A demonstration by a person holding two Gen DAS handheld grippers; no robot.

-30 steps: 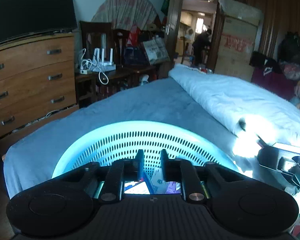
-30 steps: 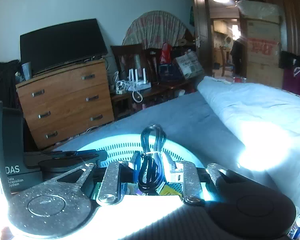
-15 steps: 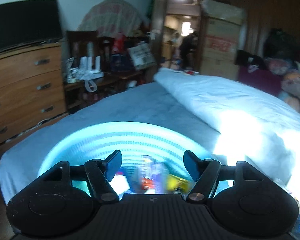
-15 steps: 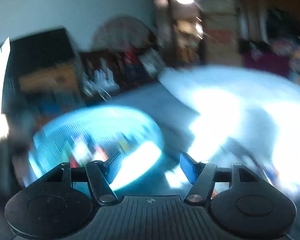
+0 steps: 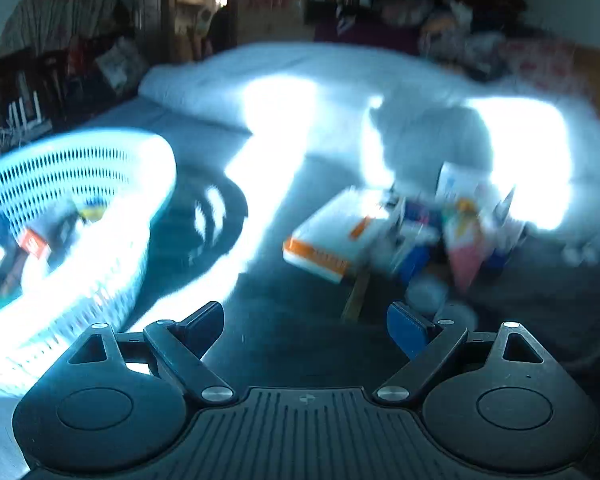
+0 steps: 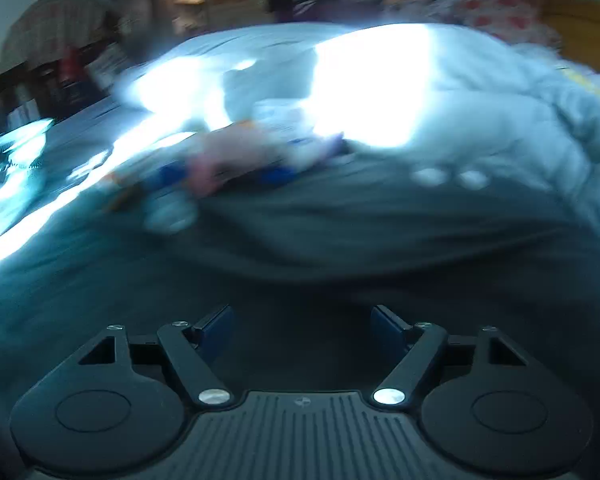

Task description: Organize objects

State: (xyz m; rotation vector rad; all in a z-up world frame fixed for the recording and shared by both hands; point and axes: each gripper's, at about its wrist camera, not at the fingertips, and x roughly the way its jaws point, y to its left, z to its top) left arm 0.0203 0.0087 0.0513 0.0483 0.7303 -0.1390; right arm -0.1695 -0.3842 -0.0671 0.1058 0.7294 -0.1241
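A pale blue perforated basket (image 5: 80, 200) with several small items inside sits on the bed at the left of the left wrist view. A blurred pile of boxes and packets lies on the blanket ahead, led by a white and orange box (image 5: 332, 240). My left gripper (image 5: 304, 320) is open and empty, low over the blanket, short of the pile. My right gripper (image 6: 302, 328) is open and empty over dark blanket. The same pile (image 6: 220, 160) shows blurred, far ahead and left, in the right wrist view.
A folded white quilt (image 5: 300, 80) runs along the far side of the bed, with bright sun patches on it. Dark furniture and clutter stand beyond the bed at the back left. The basket's edge (image 6: 16, 140) shows at the far left of the right wrist view.
Both grippers opened over the basket; the right let go of a black cable. Both then swung right, away from the basket and toward the pile on the blanket.
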